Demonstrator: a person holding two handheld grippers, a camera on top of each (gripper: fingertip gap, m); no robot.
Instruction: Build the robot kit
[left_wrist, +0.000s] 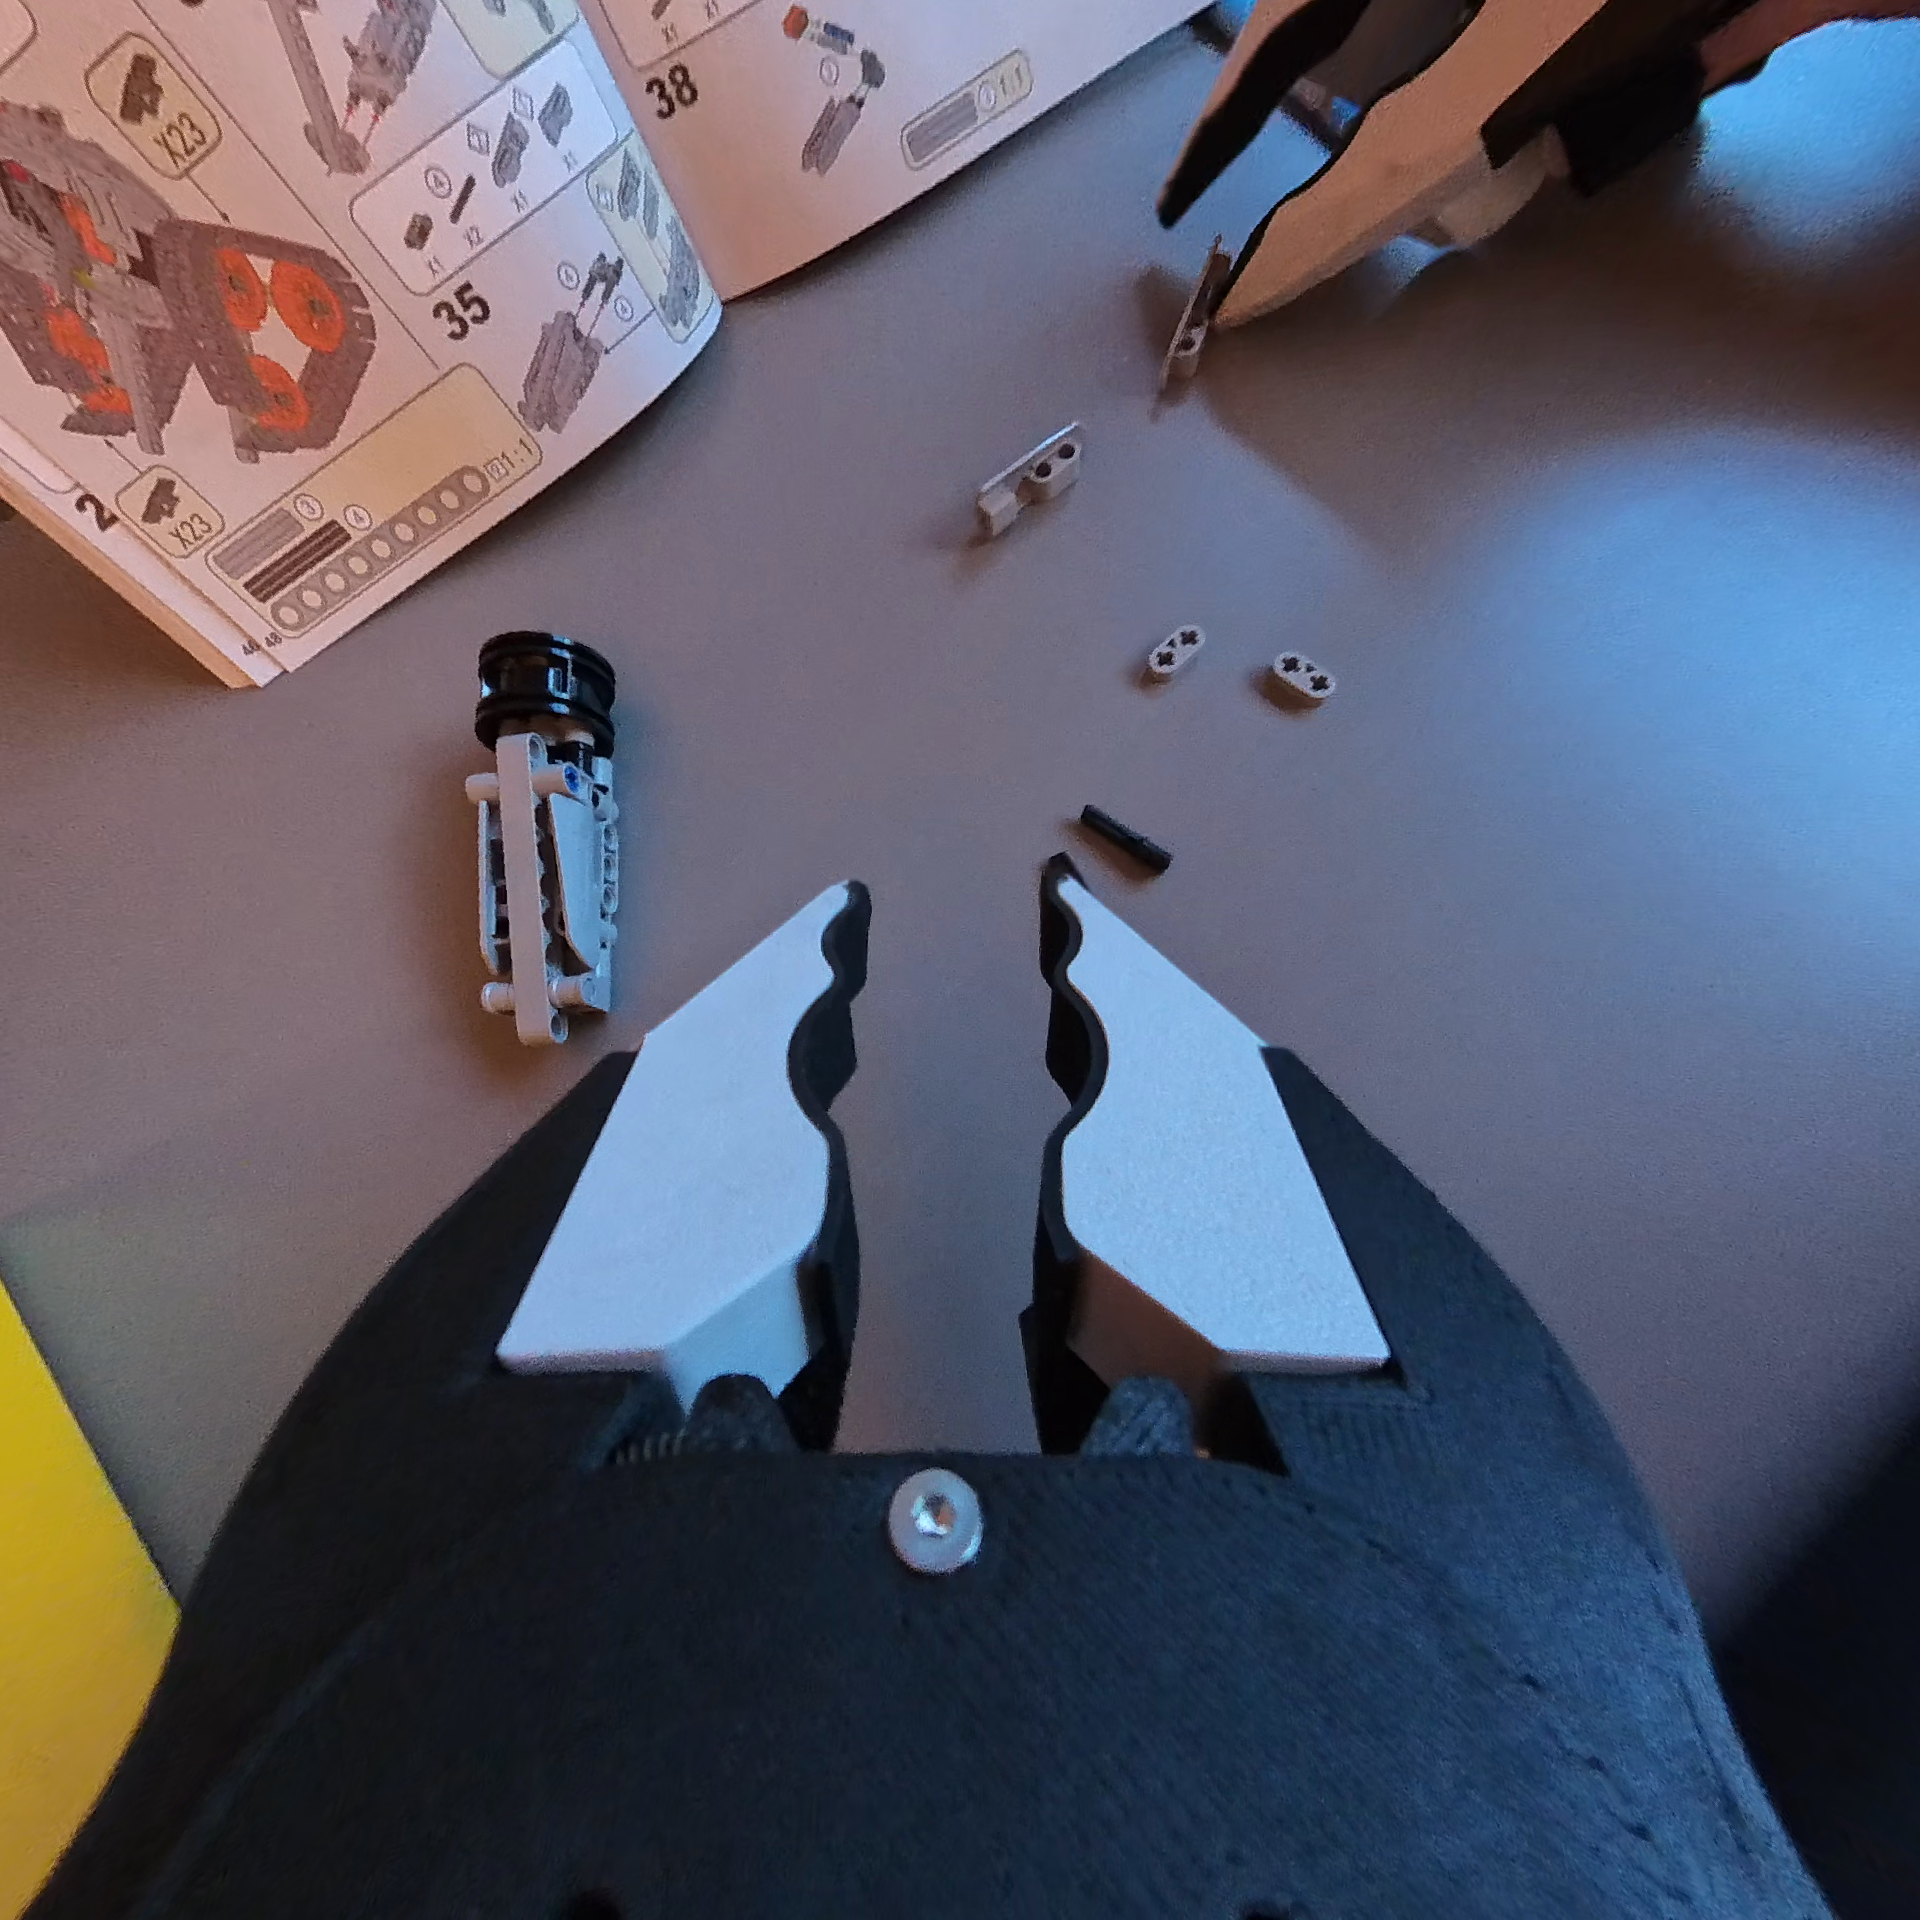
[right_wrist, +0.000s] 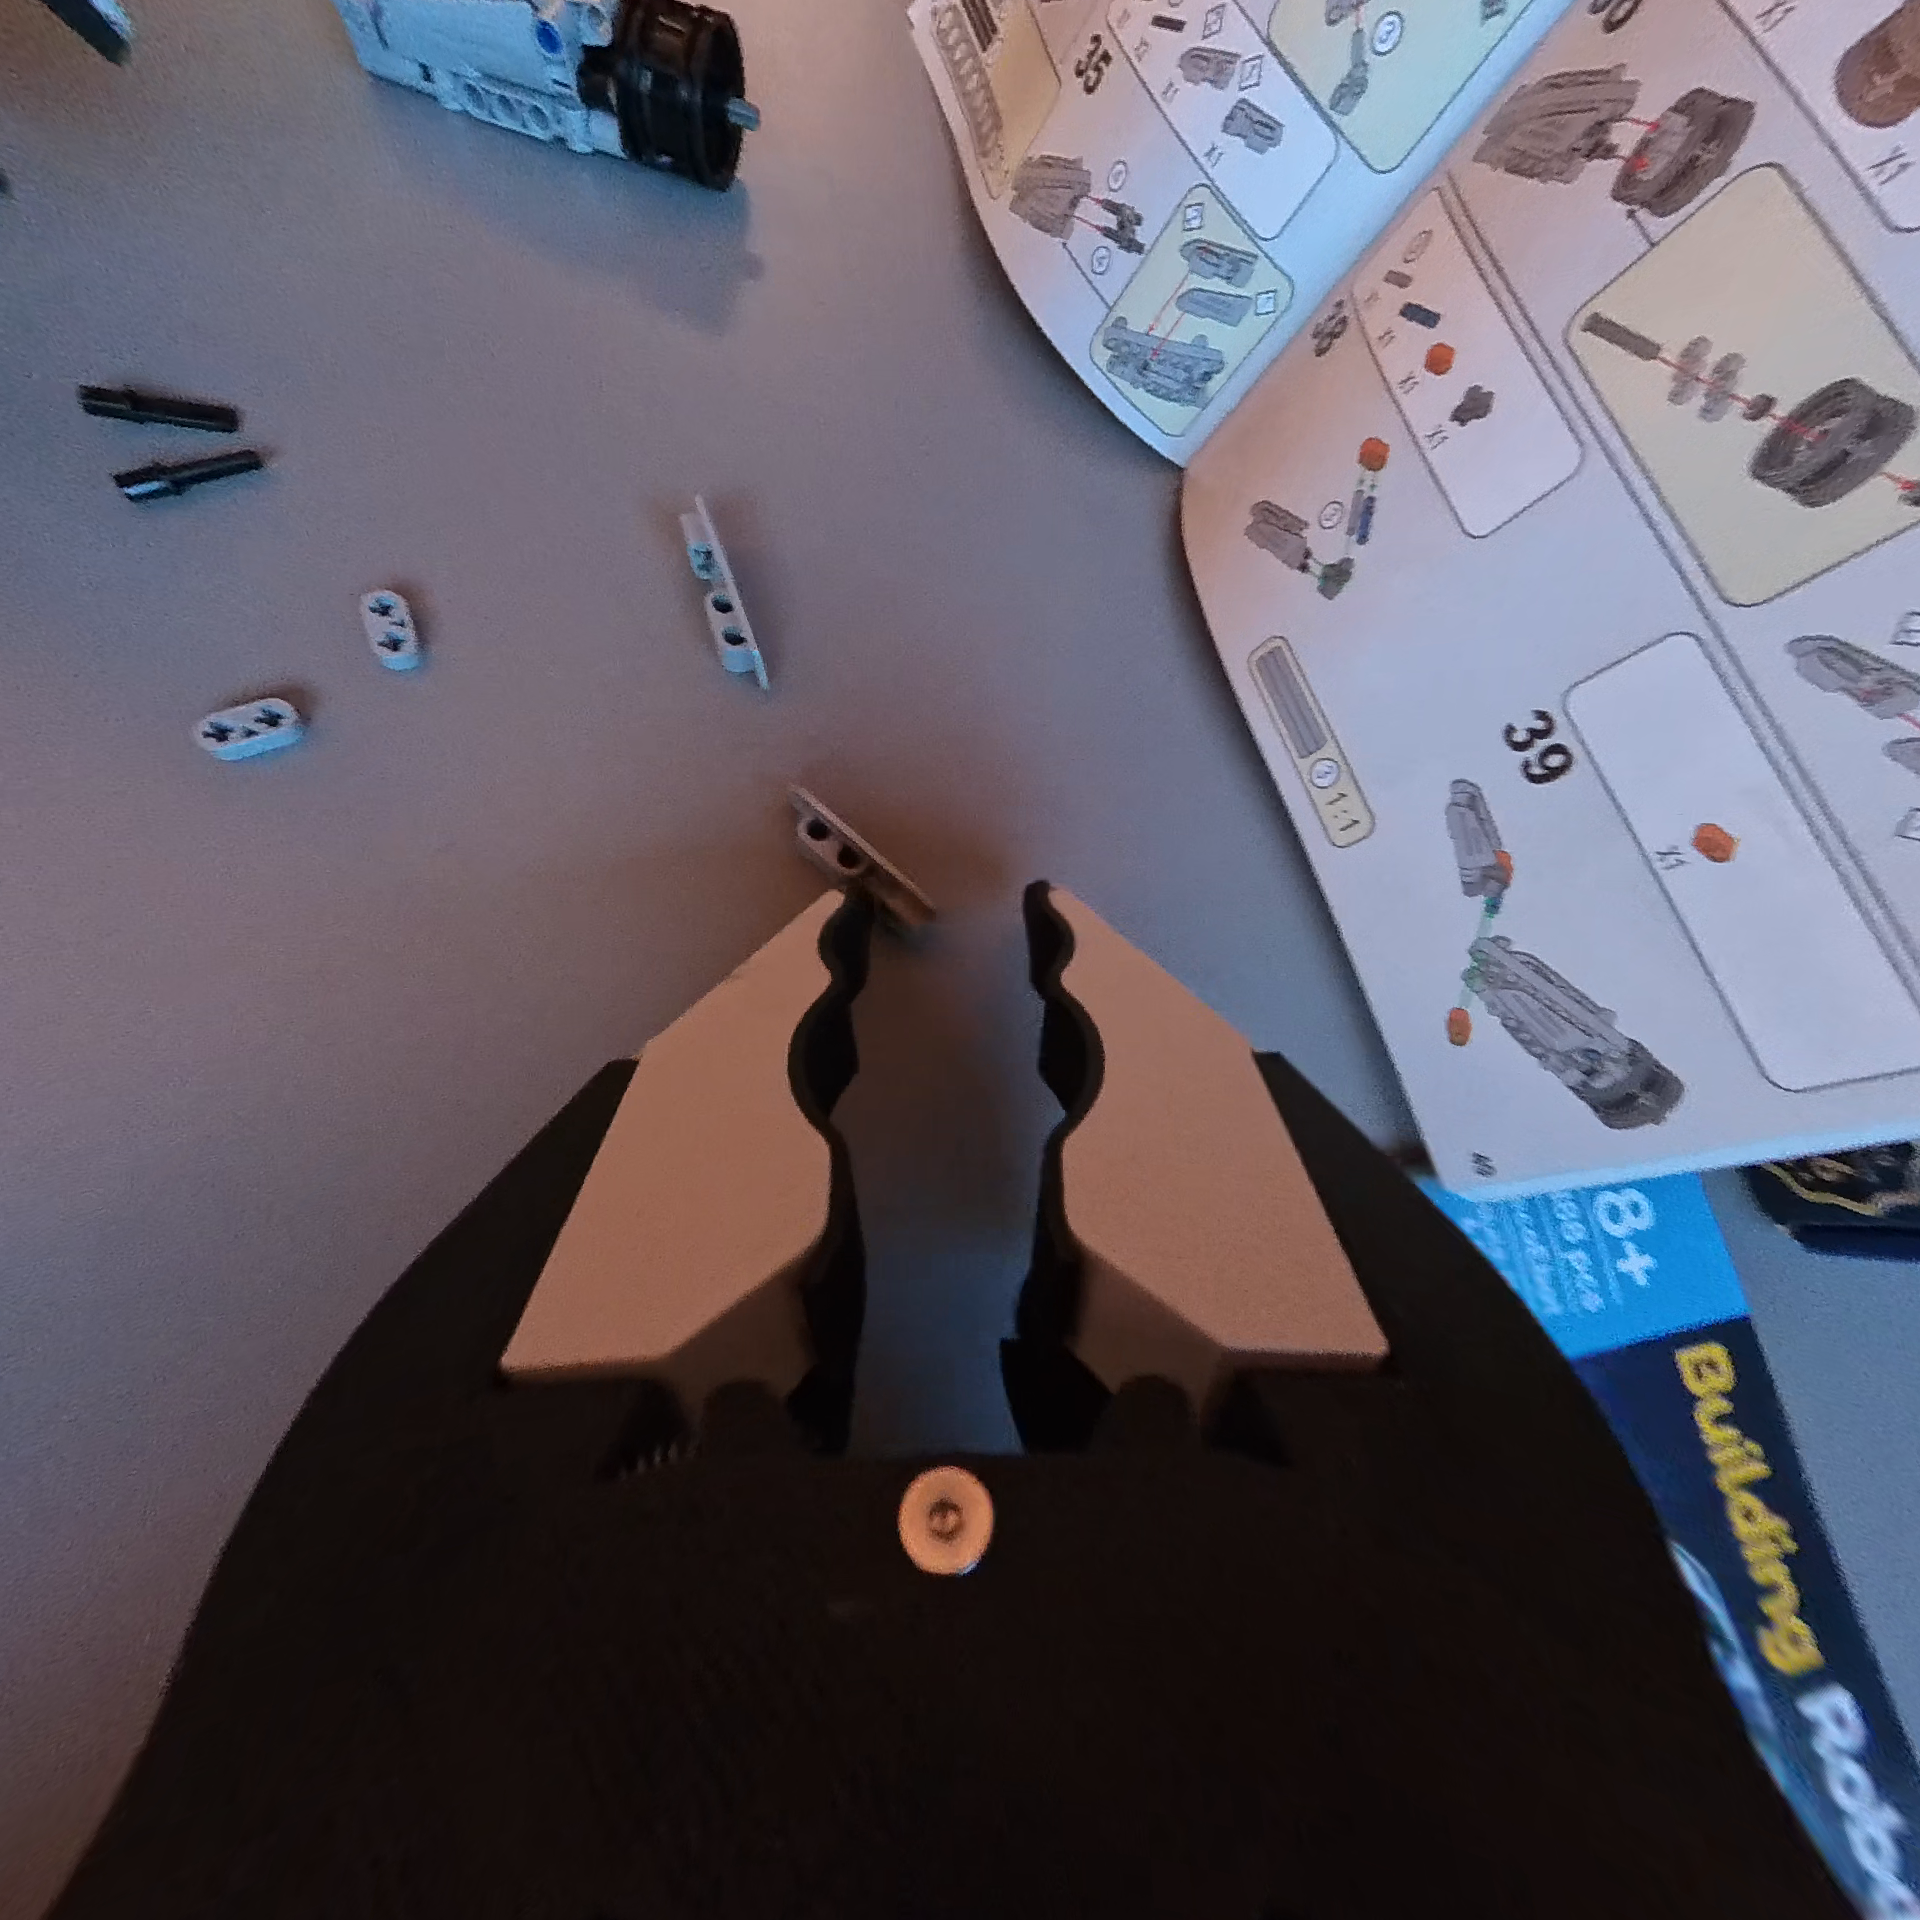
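Note:
My left gripper (left_wrist: 956, 883) is open and empty above the grey table (left_wrist: 1558, 935). A short black pin (left_wrist: 1125, 840) lies just beyond its right fingertip. To its left lies a grey beam assembly with a black wheel (left_wrist: 545, 831). My right gripper (right_wrist: 940, 899) is open; it also shows at the top right of the left wrist view (left_wrist: 1205, 260). A small grey panel piece (right_wrist: 852, 852) stands tilted on edge against its left fingertip, also seen in the left wrist view (left_wrist: 1195, 312). A second grey panel piece (right_wrist: 727, 597) lies farther out.
Two small grey two-hole links (right_wrist: 390, 629) (right_wrist: 249, 727) and two black pins (right_wrist: 156, 407) (right_wrist: 187, 475) lie to the left. An open instruction booklet (right_wrist: 1558, 520) covers the right side, over a blue box (right_wrist: 1714, 1455). A yellow object (left_wrist: 62, 1558) sits at the left edge. Tip to tip, the grippers are about 20 cm apart. About 4 cm separates my left fingertips from the short black pin (left_wrist: 1125, 840). It is also in sight in the right wrist view (right_wrist: 189, 471).

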